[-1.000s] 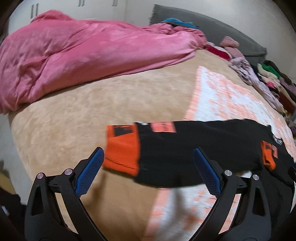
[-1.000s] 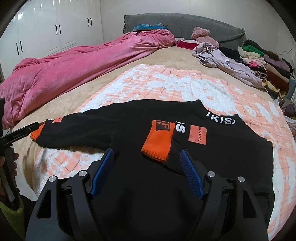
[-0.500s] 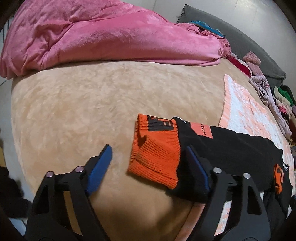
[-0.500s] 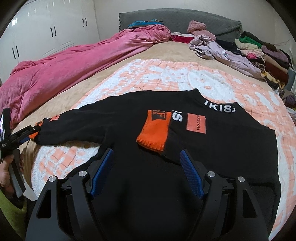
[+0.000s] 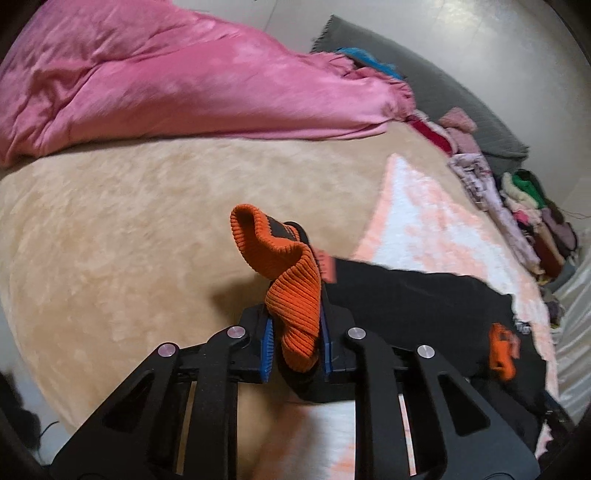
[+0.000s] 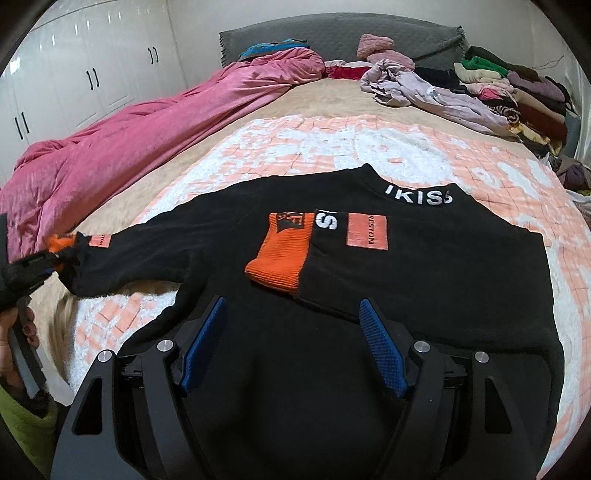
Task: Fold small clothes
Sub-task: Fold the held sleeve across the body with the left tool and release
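A black sweater [image 6: 406, 280] with orange cuffs lies flat on an orange-and-white blanket [image 6: 332, 147] on the bed. One sleeve is folded across the chest, its orange cuff [image 6: 284, 254] lying there. The other sleeve stretches out to the left. My left gripper [image 5: 295, 345] is closing on that sleeve's orange cuff [image 5: 291, 291], which bunches up between the blue pads [image 5: 267, 343] and lifts off the beige bed cover. In the right wrist view the left gripper [image 6: 55, 258] appears at the far left on the sleeve end. My right gripper [image 6: 291, 343] hangs open over the sweater's lower body, nothing between its fingers.
A pink duvet [image 6: 147, 122] lies bunched along the bed's left side. Piles of clothes [image 6: 498, 88] line the far right side by a grey headboard [image 6: 332, 33]. White wardrobes [image 6: 92, 74] stand at the left. A person's hand [image 6: 14, 332] holds the left gripper's handle.
The left gripper's jaws have gone from wide apart to pinching the sleeve's orange cuff, which now stands bunched and raised. The right gripper stayed open and drifted slightly over the sweater.
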The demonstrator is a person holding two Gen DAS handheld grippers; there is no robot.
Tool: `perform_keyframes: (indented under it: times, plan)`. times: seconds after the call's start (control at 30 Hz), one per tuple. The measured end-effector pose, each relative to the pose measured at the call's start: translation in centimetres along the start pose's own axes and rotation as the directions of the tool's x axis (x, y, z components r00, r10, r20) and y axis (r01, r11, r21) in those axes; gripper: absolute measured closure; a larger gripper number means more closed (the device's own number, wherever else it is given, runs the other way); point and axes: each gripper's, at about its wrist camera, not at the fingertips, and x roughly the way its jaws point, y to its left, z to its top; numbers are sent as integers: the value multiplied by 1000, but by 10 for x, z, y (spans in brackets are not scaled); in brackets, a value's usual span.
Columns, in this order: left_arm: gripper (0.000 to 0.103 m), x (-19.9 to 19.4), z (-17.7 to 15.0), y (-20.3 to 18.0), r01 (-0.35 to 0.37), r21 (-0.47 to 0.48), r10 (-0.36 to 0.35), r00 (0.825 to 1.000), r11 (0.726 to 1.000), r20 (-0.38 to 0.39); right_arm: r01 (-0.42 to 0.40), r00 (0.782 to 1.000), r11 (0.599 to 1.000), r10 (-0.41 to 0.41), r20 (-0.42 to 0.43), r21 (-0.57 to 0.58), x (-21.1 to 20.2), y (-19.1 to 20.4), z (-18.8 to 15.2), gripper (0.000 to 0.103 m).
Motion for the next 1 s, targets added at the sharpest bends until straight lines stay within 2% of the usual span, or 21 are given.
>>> perform_keyframes:
  times: [0.33, 0.47, 0.73, 1.0]
  plan:
    - [92, -23, 6, -78, 148, 123, -149, 989, 981, -1, -14, 1000, 998, 13, 17, 69, -10, -26, -8, 30]
    - [92, -22, -1, -111, 178, 177, -177, 984, 968, -21, -12, 999, 995, 9, 31, 95, -19, -41, -13, 30]
    - [92, -10, -32, -172, 228, 286, -210, 973, 931, -92, -12, 999, 984, 4, 44, 175, -30, -76, -27, 30]
    - [91, 7, -68, -223, 256, 375, -209, 964, 891, -162, -13, 999, 975, 1, 54, 221, -37, -102, -38, 30]
